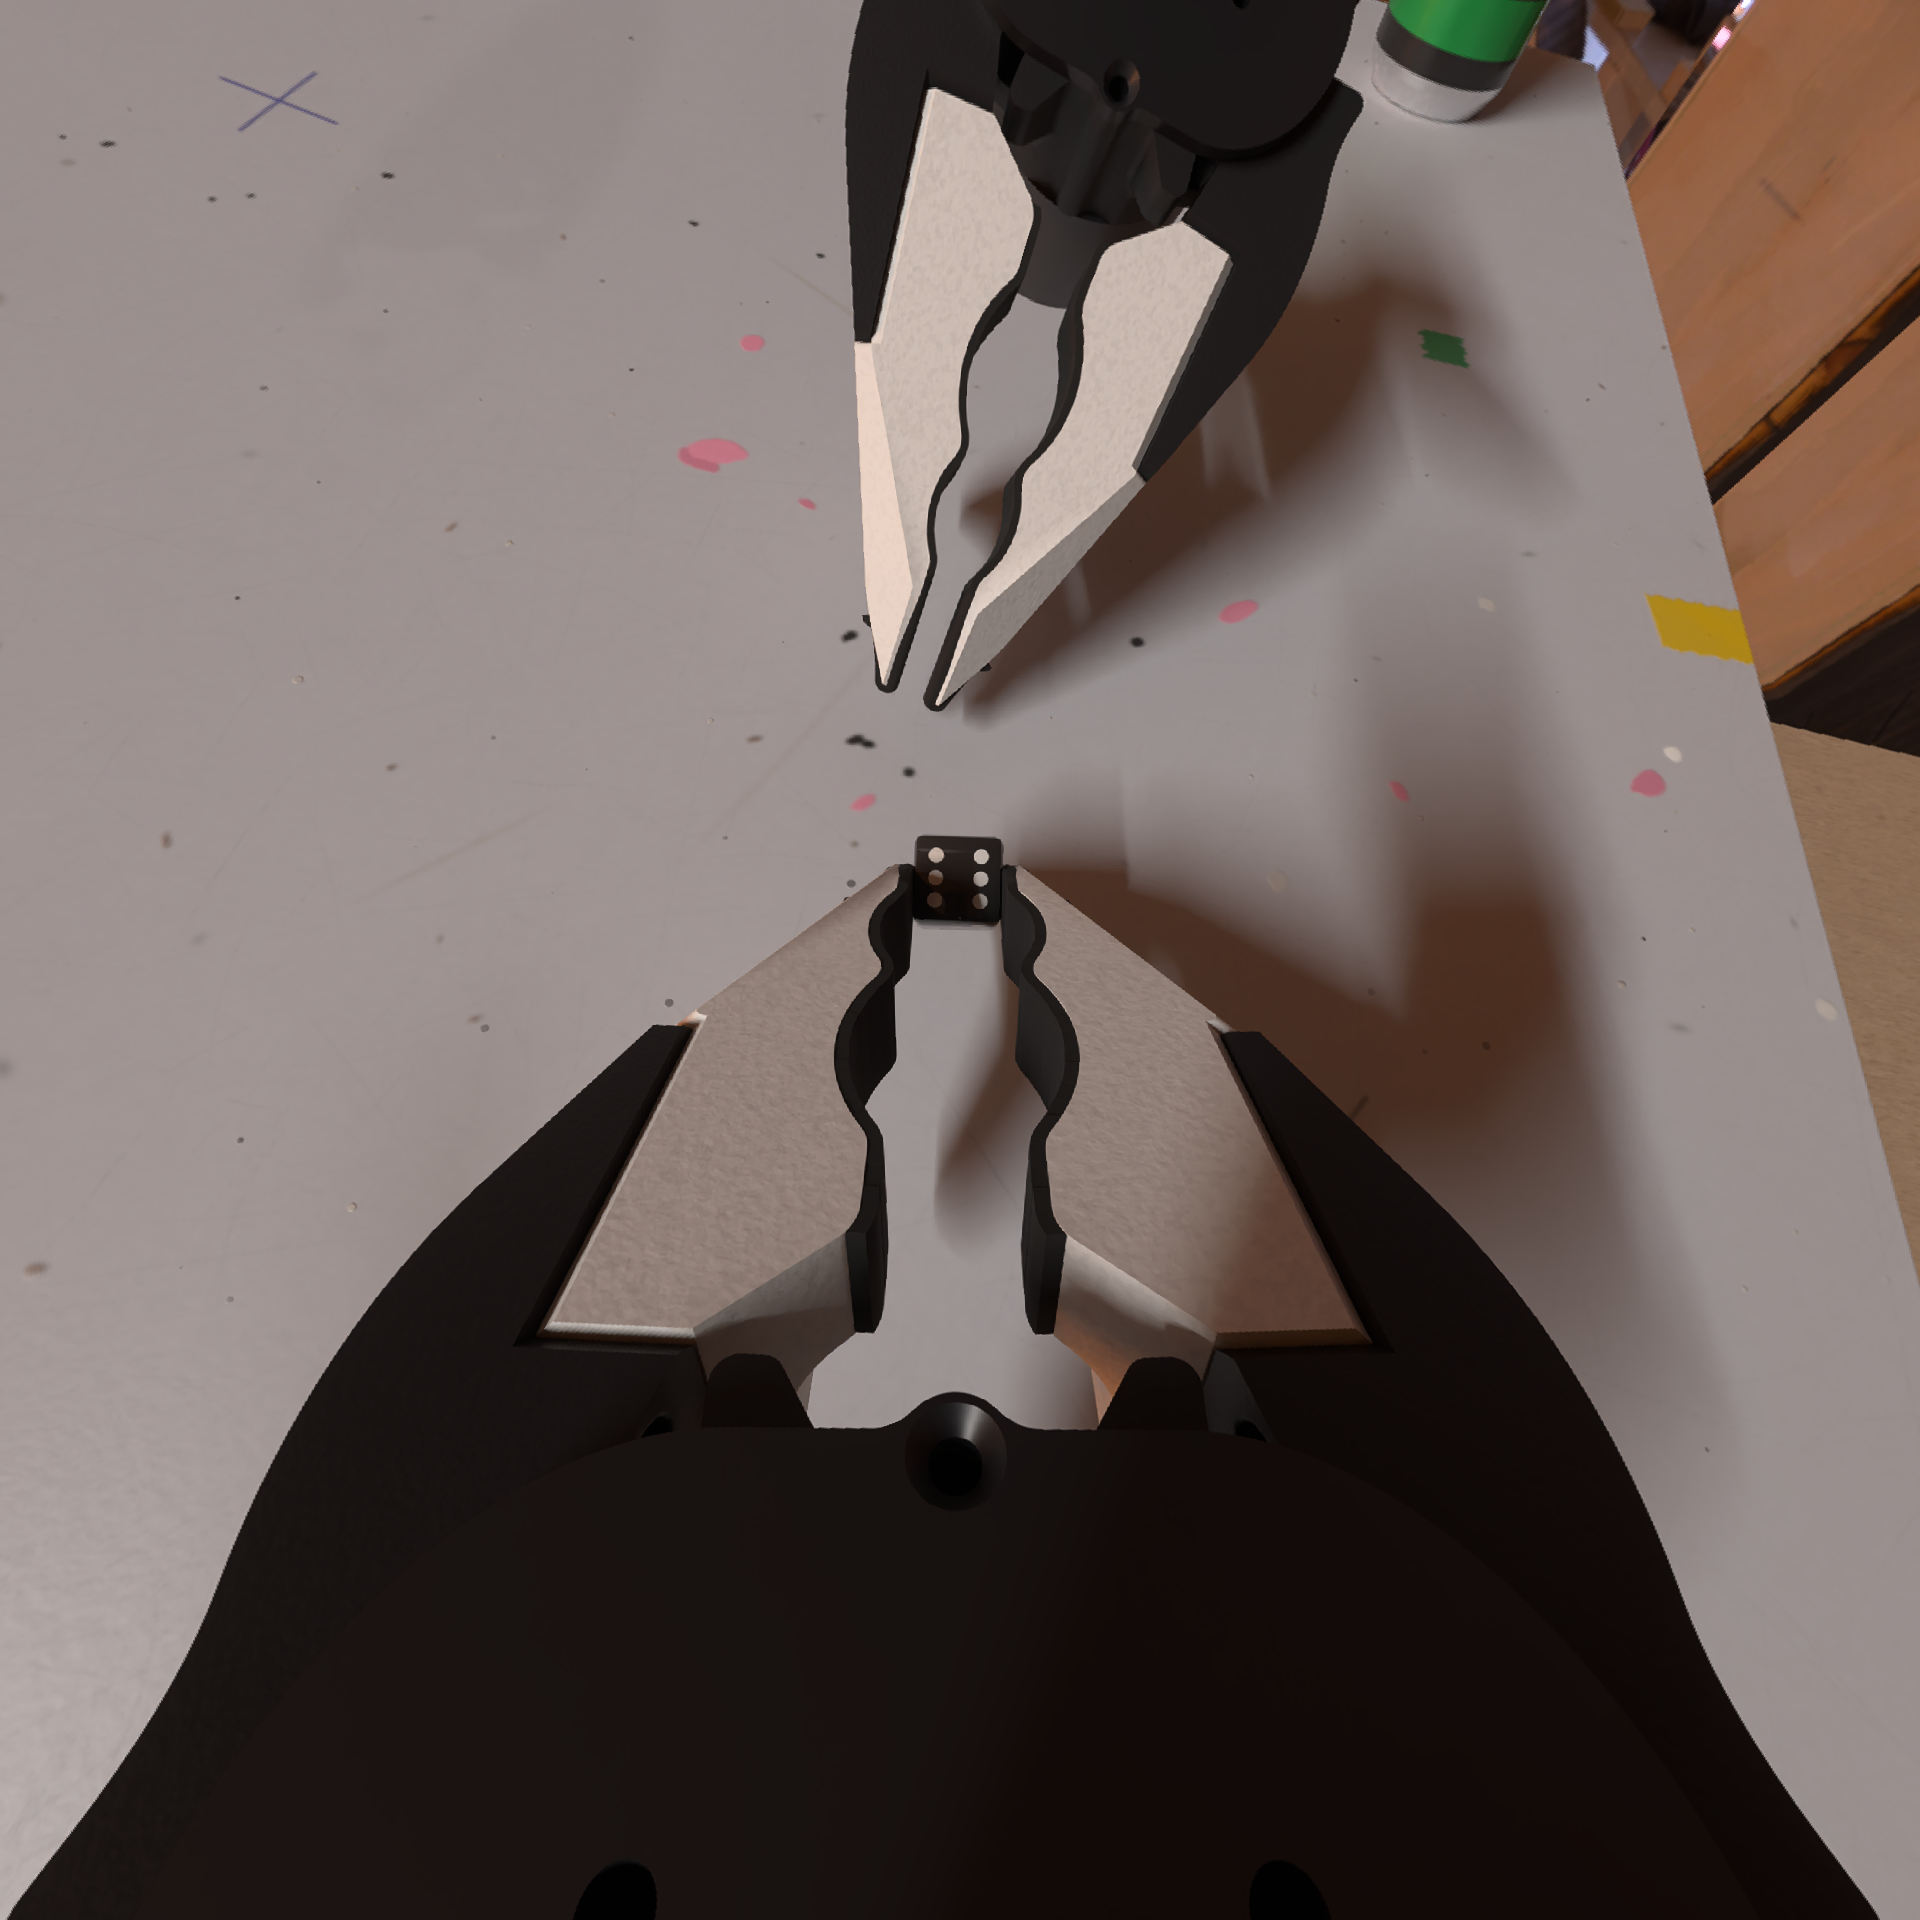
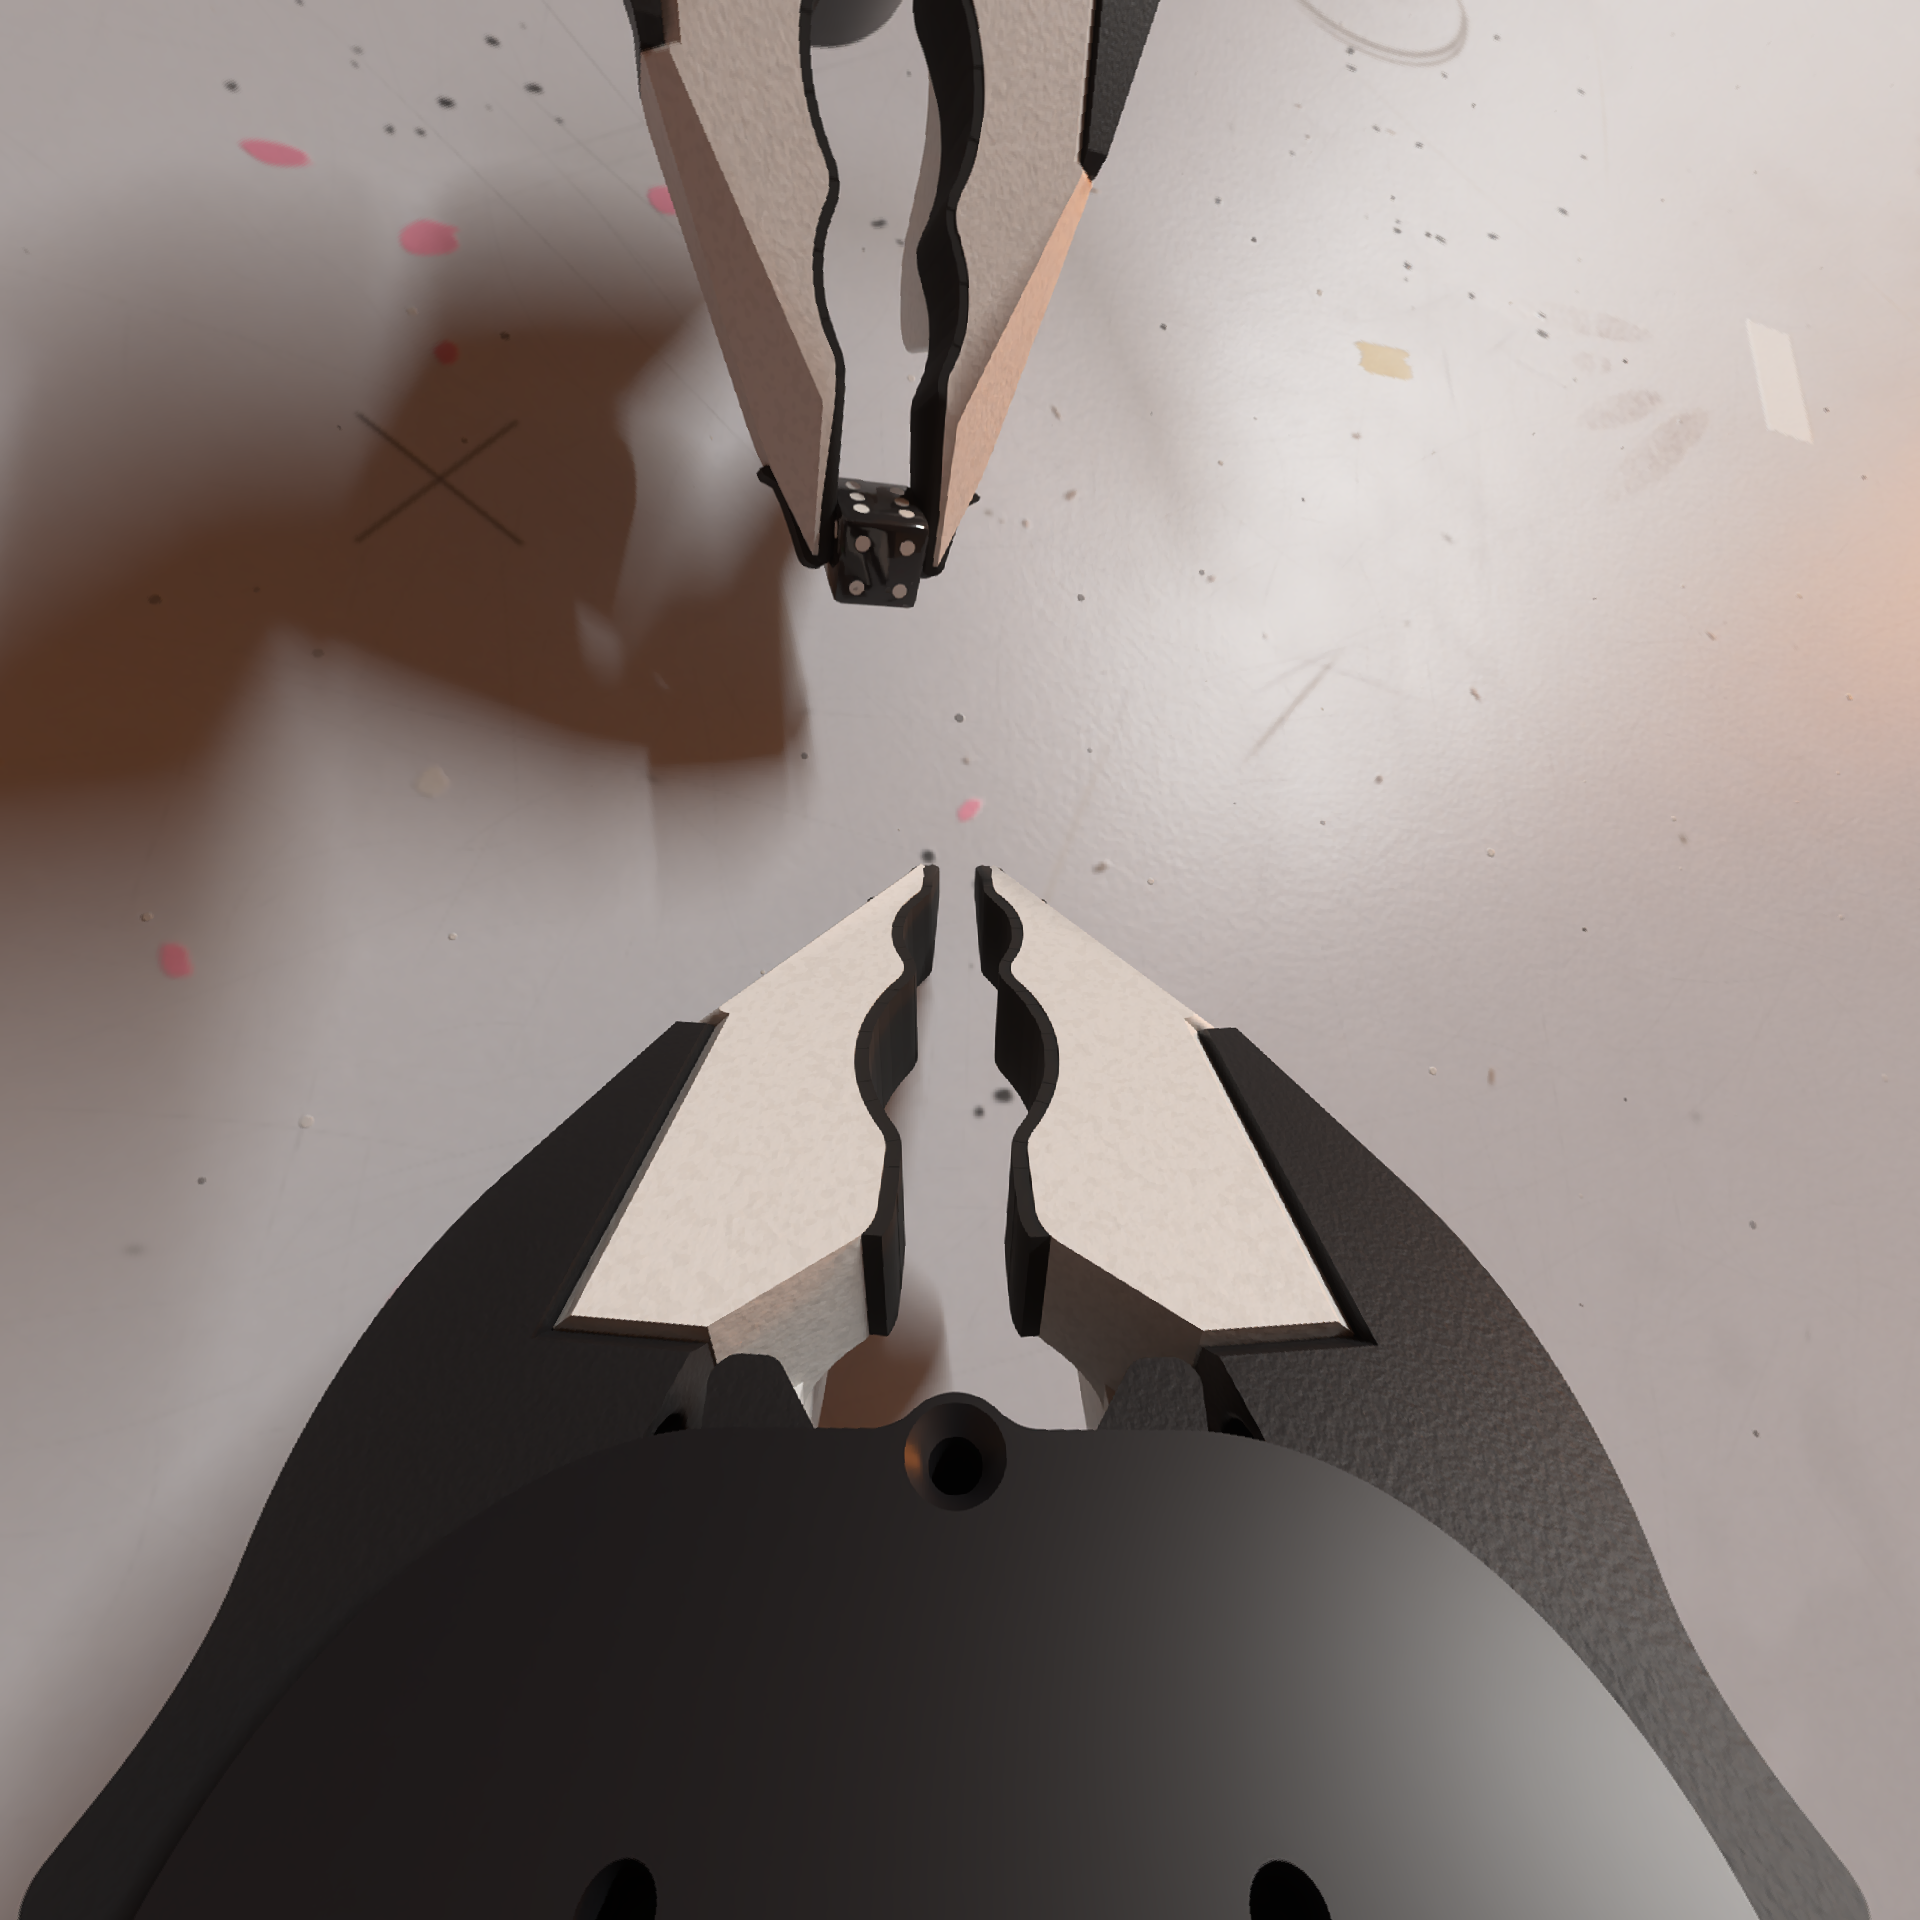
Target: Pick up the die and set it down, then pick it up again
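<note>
Left gripper (image 1: 957, 883) is clamped on the black die (image 1: 958, 881), six-pip face up, held right at the fingertips. Cannot tell whether the die rests on the grey table (image 1: 416, 727) or hangs just above it. So a pick looks done or underway; whether this is the first or second grasp is not readable here. Right gripper (image 1: 914, 694) faces it from the far side, near but apart, fingers almost together with a thin gap, holding nothing. Only container: a green-and-white bottle (image 1: 1449, 52) at the far right table edge, cropped, contents not visible.
</note>
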You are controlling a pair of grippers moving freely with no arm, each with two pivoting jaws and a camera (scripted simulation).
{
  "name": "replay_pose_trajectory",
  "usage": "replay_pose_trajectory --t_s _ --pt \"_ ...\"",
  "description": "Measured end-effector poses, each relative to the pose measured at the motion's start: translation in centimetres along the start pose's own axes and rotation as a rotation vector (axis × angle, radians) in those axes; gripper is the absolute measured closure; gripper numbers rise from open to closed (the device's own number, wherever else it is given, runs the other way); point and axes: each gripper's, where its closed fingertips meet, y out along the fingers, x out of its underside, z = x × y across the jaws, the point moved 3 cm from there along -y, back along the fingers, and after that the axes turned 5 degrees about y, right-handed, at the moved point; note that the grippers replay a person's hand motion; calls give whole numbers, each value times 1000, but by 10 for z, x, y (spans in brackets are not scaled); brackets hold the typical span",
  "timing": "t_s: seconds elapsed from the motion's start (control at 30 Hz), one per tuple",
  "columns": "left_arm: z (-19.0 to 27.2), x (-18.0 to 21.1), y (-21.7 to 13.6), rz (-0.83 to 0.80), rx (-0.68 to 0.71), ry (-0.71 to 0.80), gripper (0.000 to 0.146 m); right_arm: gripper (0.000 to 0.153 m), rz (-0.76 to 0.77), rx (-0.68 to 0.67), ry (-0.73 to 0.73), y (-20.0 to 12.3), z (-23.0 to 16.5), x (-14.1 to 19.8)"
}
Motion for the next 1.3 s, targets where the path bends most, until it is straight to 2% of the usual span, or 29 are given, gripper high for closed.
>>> replay_pose_trajectory --t_s 0.3,0.87,1.03,1.3 --pt "2 1 3 -6 0 17 130 146 -84 50 -28 1 1 4" --pt "6 6 11 -36 18 22 130 147 -79 49 8 0 3 5" --pt "9 7 11 -50 29 28 130 147 -23 37 36 -2 5 0" --pt "17 4 13 -23 82 44 130 146 206 -73 0 -14 -1 -17"
